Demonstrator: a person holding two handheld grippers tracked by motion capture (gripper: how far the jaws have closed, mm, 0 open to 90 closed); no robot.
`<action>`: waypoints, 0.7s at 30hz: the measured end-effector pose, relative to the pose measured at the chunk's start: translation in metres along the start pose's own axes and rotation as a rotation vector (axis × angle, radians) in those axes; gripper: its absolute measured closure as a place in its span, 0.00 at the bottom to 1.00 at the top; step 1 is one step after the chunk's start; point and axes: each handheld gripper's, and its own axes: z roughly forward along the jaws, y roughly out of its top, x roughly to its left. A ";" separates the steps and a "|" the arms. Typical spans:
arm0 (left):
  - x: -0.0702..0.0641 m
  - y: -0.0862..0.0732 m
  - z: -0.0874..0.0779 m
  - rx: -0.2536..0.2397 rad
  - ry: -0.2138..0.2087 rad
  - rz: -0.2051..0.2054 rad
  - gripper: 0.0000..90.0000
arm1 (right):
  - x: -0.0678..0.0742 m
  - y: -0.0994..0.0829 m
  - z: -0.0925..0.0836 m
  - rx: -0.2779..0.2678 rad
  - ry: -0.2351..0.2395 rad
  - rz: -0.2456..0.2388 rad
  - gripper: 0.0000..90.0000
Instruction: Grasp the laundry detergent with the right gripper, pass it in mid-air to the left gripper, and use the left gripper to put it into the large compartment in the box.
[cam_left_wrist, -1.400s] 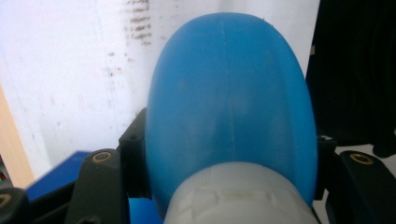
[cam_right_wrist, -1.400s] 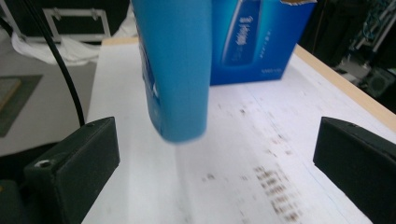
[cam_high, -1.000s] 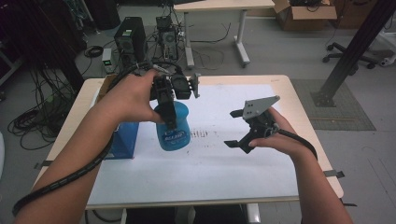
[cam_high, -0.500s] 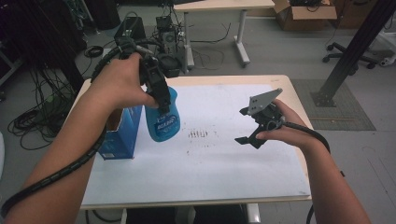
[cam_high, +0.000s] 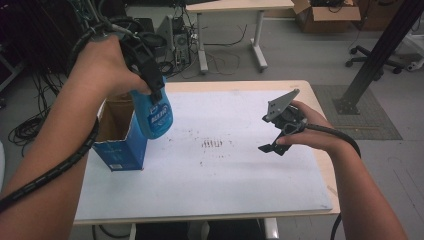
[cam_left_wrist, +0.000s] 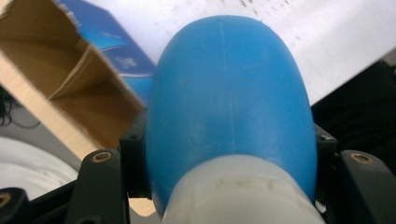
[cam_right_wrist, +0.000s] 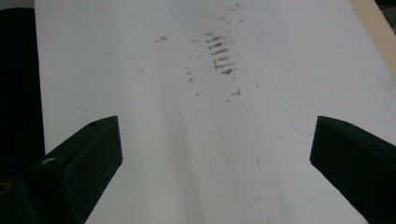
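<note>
A blue plastic bottle (cam_high: 156, 114) with a white neck hangs in the air, tilted, its base over the right rim of an open blue cardboard box (cam_high: 120, 150). My left gripper (cam_high: 154, 90) is shut on the bottle near its neck. In the left gripper view the bottle (cam_left_wrist: 229, 102) bulges between the jaws of the left gripper (cam_left_wrist: 228, 151), with the box's brown inside (cam_left_wrist: 70, 88) below and to the left. My right gripper (cam_high: 275, 137) hovers open over the right part of the table, and in the right gripper view the right gripper (cam_right_wrist: 215, 154) has nothing between its jaws.
A white sheet (cam_high: 225, 170) covers most of the wooden table (cam_high: 320, 165), with small brown marks (cam_high: 214, 143) near its middle. Beyond the far edge are cables, computer cases and another desk on the floor.
My left gripper has carried the bottle up and to the left, from above the sheet's middle to over the open box. The right gripper has hardly moved.
</note>
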 end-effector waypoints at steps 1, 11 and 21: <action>0.004 -0.001 -0.002 0.003 0.000 -0.009 0.43 | -0.001 0.001 -0.001 0.020 0.004 0.000 0.03; 0.040 -0.012 -0.014 0.010 -0.016 -0.198 0.43 | -0.010 0.007 -0.004 0.097 0.034 -0.003 0.03; 0.075 -0.033 -0.027 0.005 0.028 -0.364 0.43 | -0.025 0.010 -0.002 0.222 0.091 0.021 0.04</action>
